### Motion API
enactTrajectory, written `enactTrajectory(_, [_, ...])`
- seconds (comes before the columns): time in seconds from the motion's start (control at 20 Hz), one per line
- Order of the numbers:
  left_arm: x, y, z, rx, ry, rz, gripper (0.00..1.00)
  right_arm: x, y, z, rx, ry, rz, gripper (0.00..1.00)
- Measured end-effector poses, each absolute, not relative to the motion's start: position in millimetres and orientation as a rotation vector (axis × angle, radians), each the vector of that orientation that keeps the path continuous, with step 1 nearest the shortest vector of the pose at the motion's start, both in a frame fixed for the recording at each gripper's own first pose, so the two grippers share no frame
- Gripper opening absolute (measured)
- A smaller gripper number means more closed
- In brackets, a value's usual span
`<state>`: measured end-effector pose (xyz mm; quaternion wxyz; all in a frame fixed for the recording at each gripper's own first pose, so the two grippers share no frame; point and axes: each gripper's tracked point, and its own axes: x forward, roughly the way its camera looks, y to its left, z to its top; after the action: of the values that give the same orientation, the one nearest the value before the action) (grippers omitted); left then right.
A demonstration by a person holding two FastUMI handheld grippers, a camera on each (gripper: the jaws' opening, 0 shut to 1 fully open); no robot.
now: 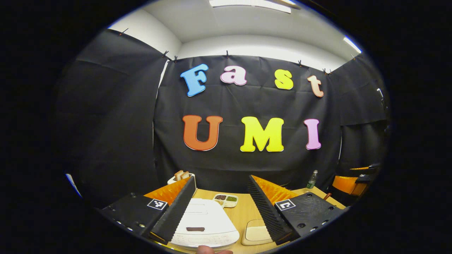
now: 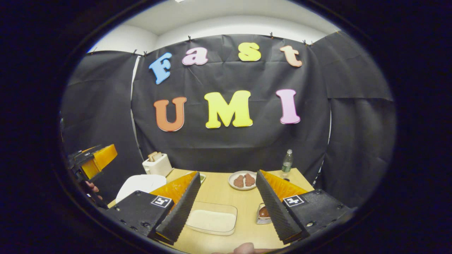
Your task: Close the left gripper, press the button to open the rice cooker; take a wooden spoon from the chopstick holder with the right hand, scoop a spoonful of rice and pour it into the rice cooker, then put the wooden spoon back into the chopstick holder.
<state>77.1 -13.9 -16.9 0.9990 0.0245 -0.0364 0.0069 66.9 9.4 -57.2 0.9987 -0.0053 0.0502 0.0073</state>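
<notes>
Both grippers I ran hung released above the wooden table (image 2: 226, 192). Between my left gripper's (image 1: 220, 208) spread fingers sat the white rice cooker (image 1: 203, 224), lid down, at six o'clock. My right gripper (image 2: 226, 206) gaped over the clear rice container (image 2: 212, 218), with a toaster (image 2: 157, 164) at ten o'clock.

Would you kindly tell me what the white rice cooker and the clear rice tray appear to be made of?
The white rice cooker looks like smooth, faintly glossy plastic, judging by its rounded moulded lid. The clear rice tray seems transparent plastic, possibly glass: its see-through walls show the rice.
</notes>
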Motion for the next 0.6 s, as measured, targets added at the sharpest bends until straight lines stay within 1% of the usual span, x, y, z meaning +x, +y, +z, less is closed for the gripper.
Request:
enactTrajectory(0.05, [73,-21,-13,0.056,-0.076,-0.015,0.94,61,11,-51,-0.014,0.080,0.008,0.96])
enactTrajectory(0.1, [68,-27,-11,0.059,-0.072,-0.036,0.94,55,12,-45,-0.018,0.062,0.001,0.99])
enactTrajectory(0.2, [58,-35,-5,0.057,-0.075,-0.063,0.94,37,18,-40,-0.022,0.037,-0.016,0.96])
enactTrajectory(0.25, [53,-38,-2,0.055,-0.081,-0.077,0.94,31,20,-37,-0.022,0.026,-0.023,0.96])
enactTrajectory(0.3, [48,-42,0,0.054,-0.087,-0.089,0.94,25,22,-35,-0.025,0.015,-0.032,0.99])
enactTrajectory(0.35, [42,-46,1,0.054,-0.089,-0.103,0.94,18,23,-32,-0.028,0.005,-0.039,0.96])
enactTrajectory(0.4, [38,-50,0,0.056,-0.086,-0.119,0.94,12,24,-30,-0.034,-0.003,-0.045,1.00])
enactTrajectory(0.5, [30,-52,-1,0.067,-0.089,-0.136,0.94,1,27,-27,-0.052,-0.022,-0.062,0.99])
enactTrajectory(0.6, [25,-51,1,0.080,-0.100,-0.142,0.94,-8,27,-25,-0.067,-0.035,-0.078,1.00])
